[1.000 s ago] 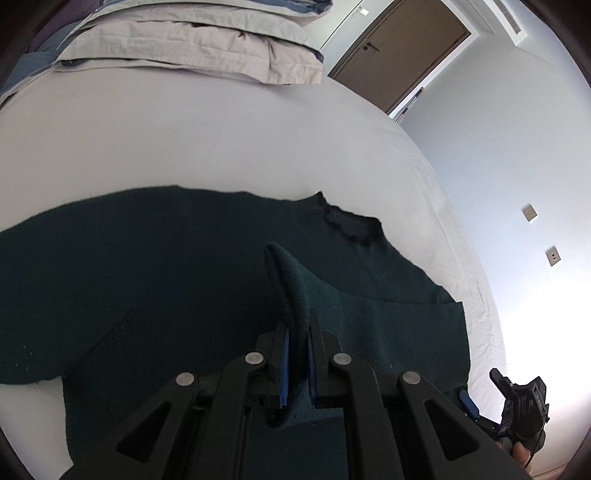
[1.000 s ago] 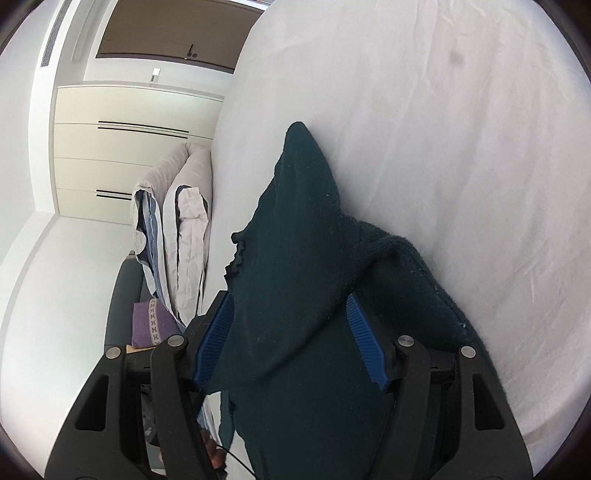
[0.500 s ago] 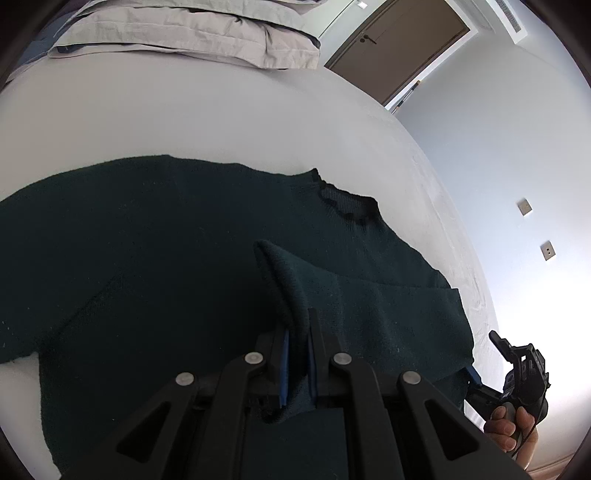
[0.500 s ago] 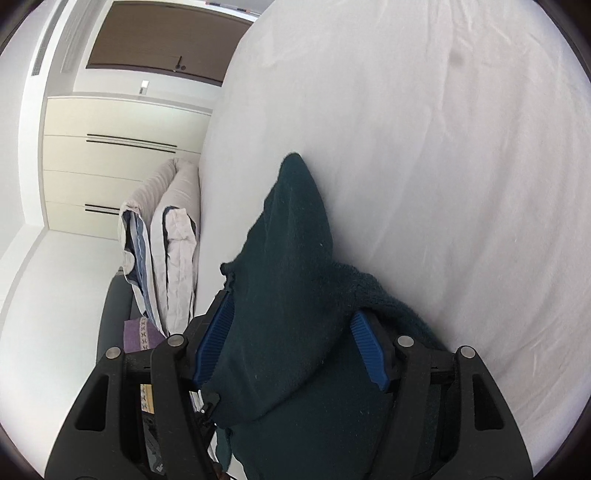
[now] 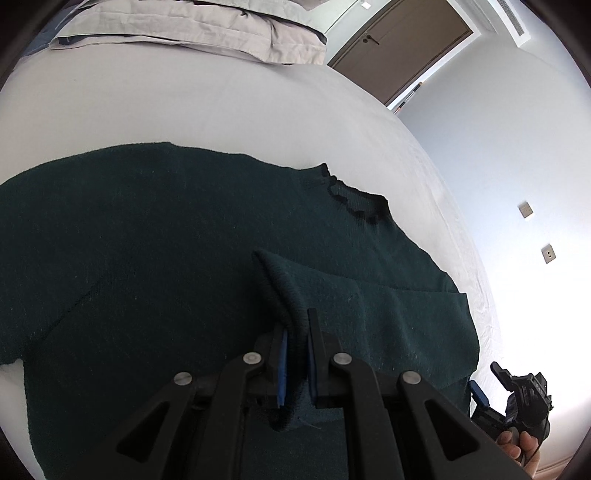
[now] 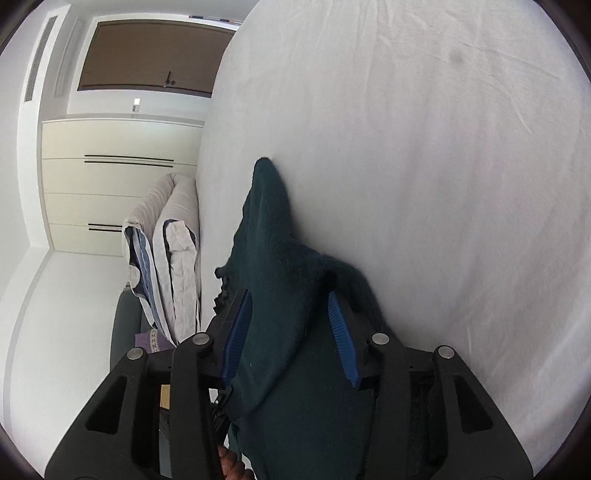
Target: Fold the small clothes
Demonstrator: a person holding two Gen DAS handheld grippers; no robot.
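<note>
Since the earlier frames the right gripper (image 6: pixel 291 328) has been narrowing its jaws around a raised bunch of the dark green sweater (image 5: pixel 166 251); the blue pads are now standing close on either side of the knit, but whether they are yet pressing it I cannot tell. The sweater's far edge is also sitting slightly lower in the left wrist view than before.

The bed (image 5: pixel 184 103) is serving as the landmark. The sweater is lying spread across its white sheet, well short of the stacked pillows (image 5: pixel 192 29) at the head, collar (image 5: pixel 354 203) pointing toward the wall side. One panel near the collar side is already lying doubled over the body, so the first fold appears begun. The remaining folds and the squaring-up are, in my judgement, still outstanding.

The left gripper (image 5: pixel 295 350) is pinching a ridge of knit, jaws nearly closed on it, lifting it slightly off the bed.
</note>
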